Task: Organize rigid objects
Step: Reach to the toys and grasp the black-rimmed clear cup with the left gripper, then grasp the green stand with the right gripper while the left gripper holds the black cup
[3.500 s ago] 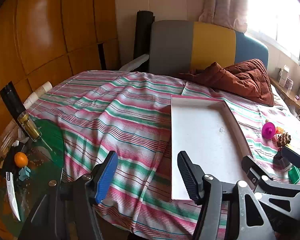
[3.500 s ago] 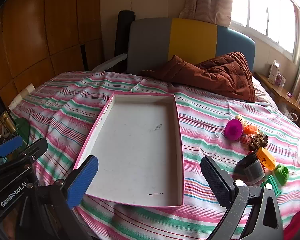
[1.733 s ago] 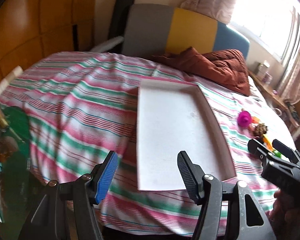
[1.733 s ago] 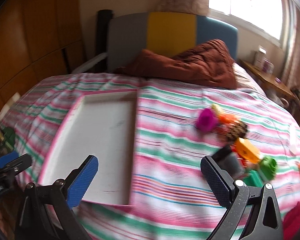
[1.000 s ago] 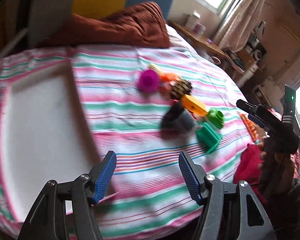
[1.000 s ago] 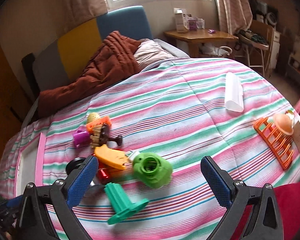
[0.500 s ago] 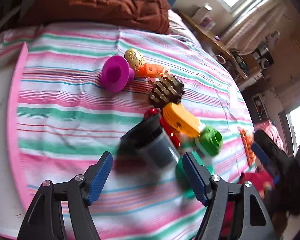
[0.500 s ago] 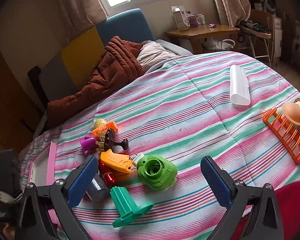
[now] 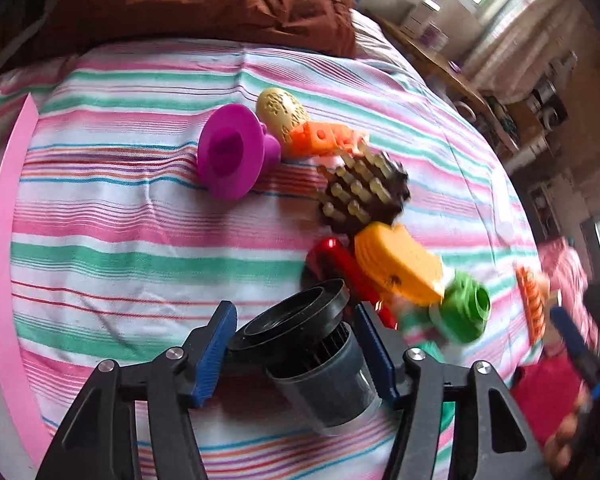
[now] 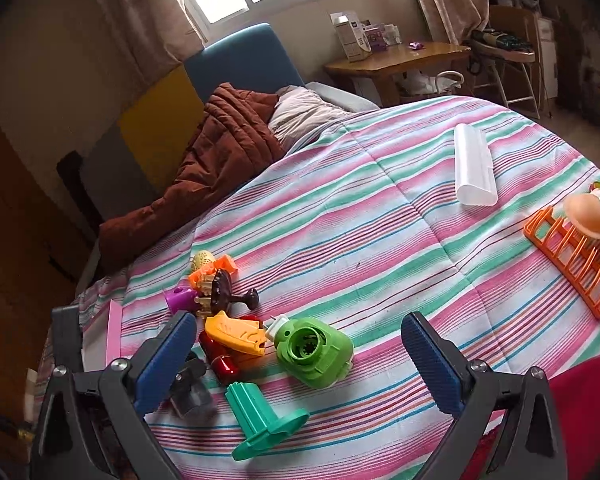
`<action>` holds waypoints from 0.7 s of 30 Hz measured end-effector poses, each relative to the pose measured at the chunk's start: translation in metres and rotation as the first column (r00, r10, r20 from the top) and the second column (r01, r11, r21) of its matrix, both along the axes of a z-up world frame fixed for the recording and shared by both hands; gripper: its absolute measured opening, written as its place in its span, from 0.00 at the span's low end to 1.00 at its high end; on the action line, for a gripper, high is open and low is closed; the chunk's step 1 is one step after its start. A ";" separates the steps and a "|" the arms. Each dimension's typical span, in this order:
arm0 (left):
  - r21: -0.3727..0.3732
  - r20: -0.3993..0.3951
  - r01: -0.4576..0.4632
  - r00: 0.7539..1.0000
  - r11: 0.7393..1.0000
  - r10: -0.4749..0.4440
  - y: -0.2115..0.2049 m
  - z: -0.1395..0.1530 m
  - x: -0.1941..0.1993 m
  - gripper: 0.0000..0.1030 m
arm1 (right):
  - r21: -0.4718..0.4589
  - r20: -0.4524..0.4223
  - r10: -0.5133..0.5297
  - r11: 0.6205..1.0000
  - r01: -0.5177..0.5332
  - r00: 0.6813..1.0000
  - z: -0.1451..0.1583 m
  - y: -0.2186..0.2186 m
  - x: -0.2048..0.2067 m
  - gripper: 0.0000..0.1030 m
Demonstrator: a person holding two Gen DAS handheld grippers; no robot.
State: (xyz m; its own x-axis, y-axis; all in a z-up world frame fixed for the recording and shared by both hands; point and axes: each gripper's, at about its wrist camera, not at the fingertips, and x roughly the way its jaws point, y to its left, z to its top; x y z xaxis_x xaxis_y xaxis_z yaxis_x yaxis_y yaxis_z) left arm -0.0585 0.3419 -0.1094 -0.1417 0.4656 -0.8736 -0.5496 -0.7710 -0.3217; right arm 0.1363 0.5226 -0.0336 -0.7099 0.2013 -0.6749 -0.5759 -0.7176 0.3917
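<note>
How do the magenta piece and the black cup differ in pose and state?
The magenta piece lies free on the striped cover, away from any gripper; the black cup sits between the left gripper's fingers. The magenta piece is solid bright plastic; the black cup is dark, with a ribbed rim and a clear-looking base. The magenta piece touches the yellow egg; the black cup lies beside the red part. Both lie tipped on their sides.

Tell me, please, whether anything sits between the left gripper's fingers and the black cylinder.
Nothing visible does: the black cylinder already lies between the left gripper fingers, which are still open around it. The red piece lies just beyond.
</note>
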 end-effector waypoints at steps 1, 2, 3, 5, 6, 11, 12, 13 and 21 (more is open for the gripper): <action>-0.004 -0.014 0.021 1.000 1.000 -0.021 -0.003 0.001 0.003 0.60 | 0.004 0.009 0.005 1.000 -0.005 1.000 -0.001 -0.001 -0.001 1.00; -0.007 -0.030 0.045 0.999 0.999 -0.045 -0.006 0.002 0.006 0.59 | 0.008 0.016 0.011 1.000 -0.011 1.000 -0.002 -0.002 -0.002 1.00; -0.010 -0.039 0.064 0.997 0.998 -0.064 -0.009 0.002 0.009 0.59 | 0.011 0.022 0.016 1.000 -0.016 1.000 -0.002 -0.003 -0.004 1.00; -0.015 -0.066 0.102 0.992 0.995 -0.103 -0.018 0.005 0.019 0.59 | 0.026 0.041 0.037 0.999 -0.038 0.998 -0.004 -0.008 -0.007 1.00; -0.020 -0.079 0.113 0.990 0.993 -0.114 -0.022 0.006 0.024 0.59 | 0.035 0.052 0.048 0.998 -0.050 0.997 -0.005 -0.011 -0.010 1.00; -0.028 -0.121 0.144 0.982 0.989 -0.147 -0.037 0.008 0.041 0.60 | 0.003 0.064 0.106 0.994 -0.106 0.992 -0.011 -0.014 -0.015 0.93; -0.027 -0.118 0.142 0.983 0.990 -0.144 -0.039 0.008 0.042 0.61 | -0.023 0.051 0.147 0.989 -0.146 0.988 -0.011 -0.016 -0.017 0.89; -0.031 -0.111 0.136 0.984 0.990 -0.138 -0.040 0.008 0.041 0.62 | -0.030 0.042 0.184 0.983 -0.183 0.982 -0.011 -0.021 -0.019 0.89; -0.039 -0.077 0.111 0.990 0.993 -0.114 -0.046 0.006 0.038 0.62 | -0.009 0.162 0.401 0.914 -0.405 0.902 -0.027 -0.069 -0.046 0.73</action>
State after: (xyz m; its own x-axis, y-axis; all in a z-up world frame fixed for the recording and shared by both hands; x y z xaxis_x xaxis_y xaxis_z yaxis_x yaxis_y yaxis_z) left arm -0.0203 0.2955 -0.1032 -0.1596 0.4519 -0.8777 -0.6562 -0.7128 -0.2477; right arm 0.0905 0.4537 -0.0607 -0.6191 -0.0615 -0.7829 -0.2881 -0.9096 0.2993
